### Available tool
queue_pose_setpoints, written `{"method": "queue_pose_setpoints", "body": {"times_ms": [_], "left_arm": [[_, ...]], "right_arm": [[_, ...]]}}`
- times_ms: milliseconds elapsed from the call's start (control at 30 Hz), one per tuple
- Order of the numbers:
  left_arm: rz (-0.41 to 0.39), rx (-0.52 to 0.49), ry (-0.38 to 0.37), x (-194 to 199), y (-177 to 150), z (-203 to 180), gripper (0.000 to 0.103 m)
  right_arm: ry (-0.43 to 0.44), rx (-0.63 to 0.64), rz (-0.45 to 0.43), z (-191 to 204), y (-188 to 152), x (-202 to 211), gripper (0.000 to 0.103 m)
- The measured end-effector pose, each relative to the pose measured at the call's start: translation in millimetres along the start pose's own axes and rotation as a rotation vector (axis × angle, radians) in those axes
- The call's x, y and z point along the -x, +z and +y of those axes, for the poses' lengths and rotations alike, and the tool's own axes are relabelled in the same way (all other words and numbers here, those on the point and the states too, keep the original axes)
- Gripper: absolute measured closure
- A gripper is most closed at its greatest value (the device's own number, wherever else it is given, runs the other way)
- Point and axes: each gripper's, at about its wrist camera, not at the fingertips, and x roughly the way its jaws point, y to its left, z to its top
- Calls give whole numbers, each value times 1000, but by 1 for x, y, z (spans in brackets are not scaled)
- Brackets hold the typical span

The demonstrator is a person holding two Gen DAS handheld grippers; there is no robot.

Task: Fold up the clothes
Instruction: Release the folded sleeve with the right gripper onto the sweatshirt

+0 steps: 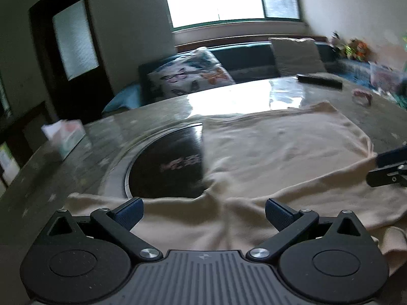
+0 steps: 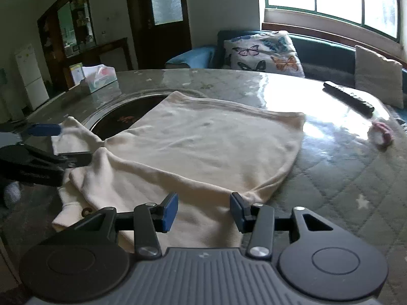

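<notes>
A cream garment lies spread on the round table, and also shows in the right wrist view. Part of it covers a black round inset in the tabletop. My left gripper is open wide, just above the garment's near edge, holding nothing. My right gripper is open over the garment's near right edge, its jaws apart with cloth below them. The left gripper shows at the left of the right wrist view, by a bunched sleeve. The right gripper shows at the right edge of the left wrist view.
A tissue box stands at the table's far left. A black remote and a small pink object lie at the far right. A sofa with a butterfly cushion stands behind the table, under a window.
</notes>
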Motion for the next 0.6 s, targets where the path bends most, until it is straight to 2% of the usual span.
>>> {"method": "queue_pose_setpoints", "body": {"times_ms": [133, 333, 600], "left_arm": [[31, -30, 40, -15, -1, -3, 0], [30, 3, 63, -9, -11, 23, 0], [44, 35, 86, 3, -25, 43, 0]], "right_arm": [[2, 14, 12, 2, -2, -6, 58], [-13, -1, 22, -7, -1, -8, 58], [8, 101, 21, 24, 3, -14, 57]]}}
